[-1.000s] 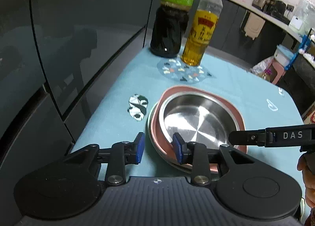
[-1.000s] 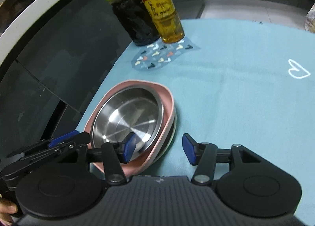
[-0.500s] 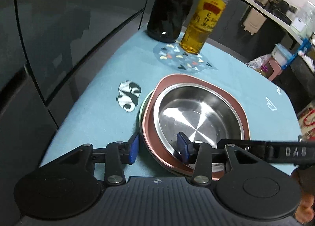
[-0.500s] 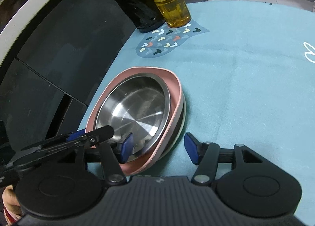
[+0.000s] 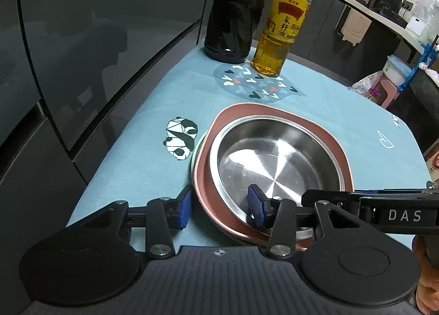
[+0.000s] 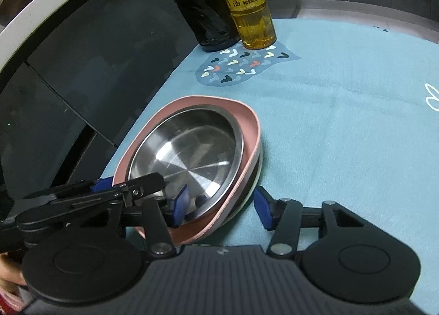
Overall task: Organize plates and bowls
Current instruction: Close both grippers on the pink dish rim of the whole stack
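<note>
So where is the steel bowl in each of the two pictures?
Left wrist: steel bowl right of centre, nested in the pink plate.
Right wrist: steel bowl left of centre, in the same plate.
Shared landmark: the yellow oil bottle behind it in both.

The steel bowl [image 5: 277,161] is gleaming as polished metal, its bottom showing fine brushed rays. The pink dish [image 5: 347,169] under it is looking like smooth, matt plastic. A light blue cloth [image 6: 343,111] is covering the counter, its weave looking soft and slightly fuzzy. The dark bottle [image 5: 233,26] and the oil bottle [image 5: 279,37] are shining as clear, glossy plastic with paper-like labels. Each claw is showing matt black plastic with ribbed blue pads [image 5: 183,209].
</note>
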Tool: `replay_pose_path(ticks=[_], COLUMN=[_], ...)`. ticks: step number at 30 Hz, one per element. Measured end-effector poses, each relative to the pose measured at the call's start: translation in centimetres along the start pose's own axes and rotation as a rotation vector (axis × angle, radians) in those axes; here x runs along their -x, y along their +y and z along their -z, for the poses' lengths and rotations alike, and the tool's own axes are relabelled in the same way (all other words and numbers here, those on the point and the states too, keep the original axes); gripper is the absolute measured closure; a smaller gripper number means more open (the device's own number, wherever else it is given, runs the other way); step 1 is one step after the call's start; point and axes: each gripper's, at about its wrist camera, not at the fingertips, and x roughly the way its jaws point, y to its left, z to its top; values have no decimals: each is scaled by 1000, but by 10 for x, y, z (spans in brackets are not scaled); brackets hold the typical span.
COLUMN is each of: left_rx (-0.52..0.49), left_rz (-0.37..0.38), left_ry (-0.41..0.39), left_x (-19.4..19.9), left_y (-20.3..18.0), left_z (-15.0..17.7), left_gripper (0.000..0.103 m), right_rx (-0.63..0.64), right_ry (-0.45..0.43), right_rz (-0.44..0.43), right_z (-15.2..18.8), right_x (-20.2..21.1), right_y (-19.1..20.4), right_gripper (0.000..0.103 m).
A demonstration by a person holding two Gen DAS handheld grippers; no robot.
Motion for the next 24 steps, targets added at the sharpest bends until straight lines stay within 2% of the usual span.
replay_pose_path(ticks=[6,24], left_rx=[26,16], left_rz=[-18,-27], left_ry=[5,-80], left_x=[4,34], left_y=[4,-8], left_z=[0,-5], left_gripper=[64,64], right_rx=[3,-21], right_ry=[-9,-75], right_rz=[-12,-35], right_z=[1,1], right_x=[1,23], right_y=[4,7], right_gripper=[75,75])
